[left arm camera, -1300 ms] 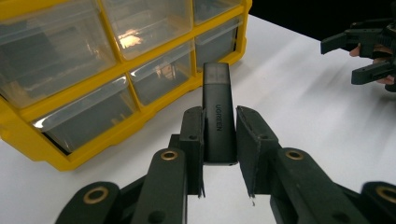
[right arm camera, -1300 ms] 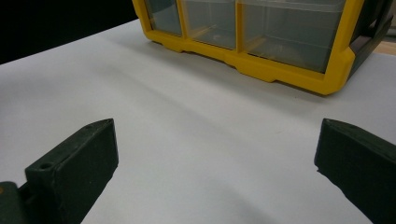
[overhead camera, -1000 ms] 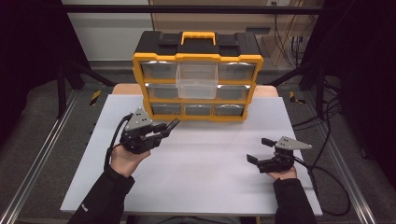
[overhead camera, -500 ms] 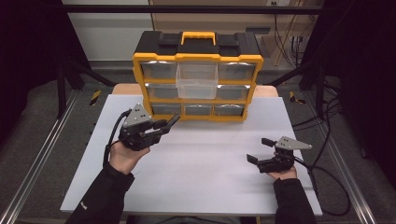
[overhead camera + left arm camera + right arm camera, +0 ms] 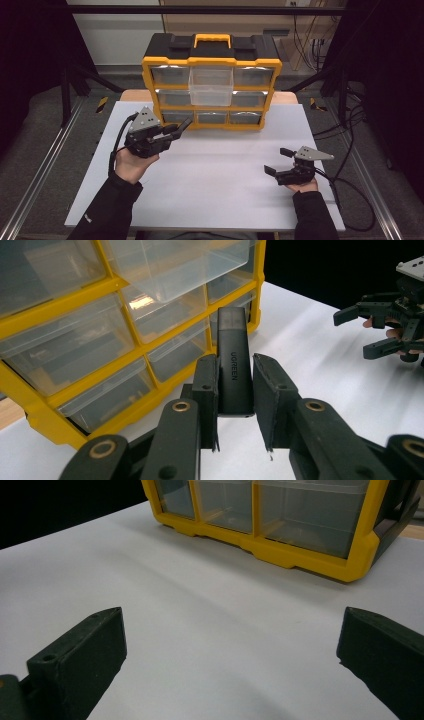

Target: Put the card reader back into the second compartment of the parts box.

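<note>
Pinching a black USB stick (image 5: 234, 371) between my left gripper (image 5: 172, 131) jaws, I hold it above the white table (image 5: 220, 200), its free end pointing at the lower left corner of the yellow drawer cabinet (image 5: 211, 62). The stick carries the lettering UGREEN and sits squeezed between both pads, close to the bottom row of clear drawers. One clear drawer (image 5: 211, 86) in the cabinet's top row, middle column, stands pulled out. My right gripper (image 5: 279, 161) rests low over the table at the near right, well apart from the cabinet, its jaws spread wide with nothing between them.
</note>
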### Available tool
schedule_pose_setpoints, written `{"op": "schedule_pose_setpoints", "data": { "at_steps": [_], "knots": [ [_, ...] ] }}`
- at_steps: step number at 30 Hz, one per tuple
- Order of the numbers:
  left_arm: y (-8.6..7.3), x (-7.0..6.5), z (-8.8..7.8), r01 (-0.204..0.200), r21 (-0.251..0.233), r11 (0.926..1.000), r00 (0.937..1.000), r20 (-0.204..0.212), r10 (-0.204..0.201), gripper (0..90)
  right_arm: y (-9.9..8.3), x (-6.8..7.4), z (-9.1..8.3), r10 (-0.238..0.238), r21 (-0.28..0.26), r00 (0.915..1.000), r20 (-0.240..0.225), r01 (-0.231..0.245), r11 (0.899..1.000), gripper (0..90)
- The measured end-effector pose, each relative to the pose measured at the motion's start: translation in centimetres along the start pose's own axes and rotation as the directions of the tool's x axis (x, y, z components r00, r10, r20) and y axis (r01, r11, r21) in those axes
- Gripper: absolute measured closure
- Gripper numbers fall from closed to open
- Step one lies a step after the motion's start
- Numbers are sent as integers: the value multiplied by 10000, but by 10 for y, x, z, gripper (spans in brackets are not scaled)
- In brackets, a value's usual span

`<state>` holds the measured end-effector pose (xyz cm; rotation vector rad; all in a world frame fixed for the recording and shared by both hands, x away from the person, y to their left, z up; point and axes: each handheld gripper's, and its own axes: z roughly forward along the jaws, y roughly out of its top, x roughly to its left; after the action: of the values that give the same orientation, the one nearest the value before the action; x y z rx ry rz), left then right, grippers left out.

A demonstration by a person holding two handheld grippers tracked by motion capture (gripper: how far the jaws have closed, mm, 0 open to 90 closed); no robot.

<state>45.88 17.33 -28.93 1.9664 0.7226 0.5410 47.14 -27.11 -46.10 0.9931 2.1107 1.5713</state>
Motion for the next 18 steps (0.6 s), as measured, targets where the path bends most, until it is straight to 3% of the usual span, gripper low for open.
{"op": "schedule_pose_setpoints", "data": {
  "at_steps": [18],
  "knots": [
    [20,-1,-9,-163,-293,9994,9998,-65,161,720,0,0,0,0,-29,10000,0,0,10000,2]
  ]
}}
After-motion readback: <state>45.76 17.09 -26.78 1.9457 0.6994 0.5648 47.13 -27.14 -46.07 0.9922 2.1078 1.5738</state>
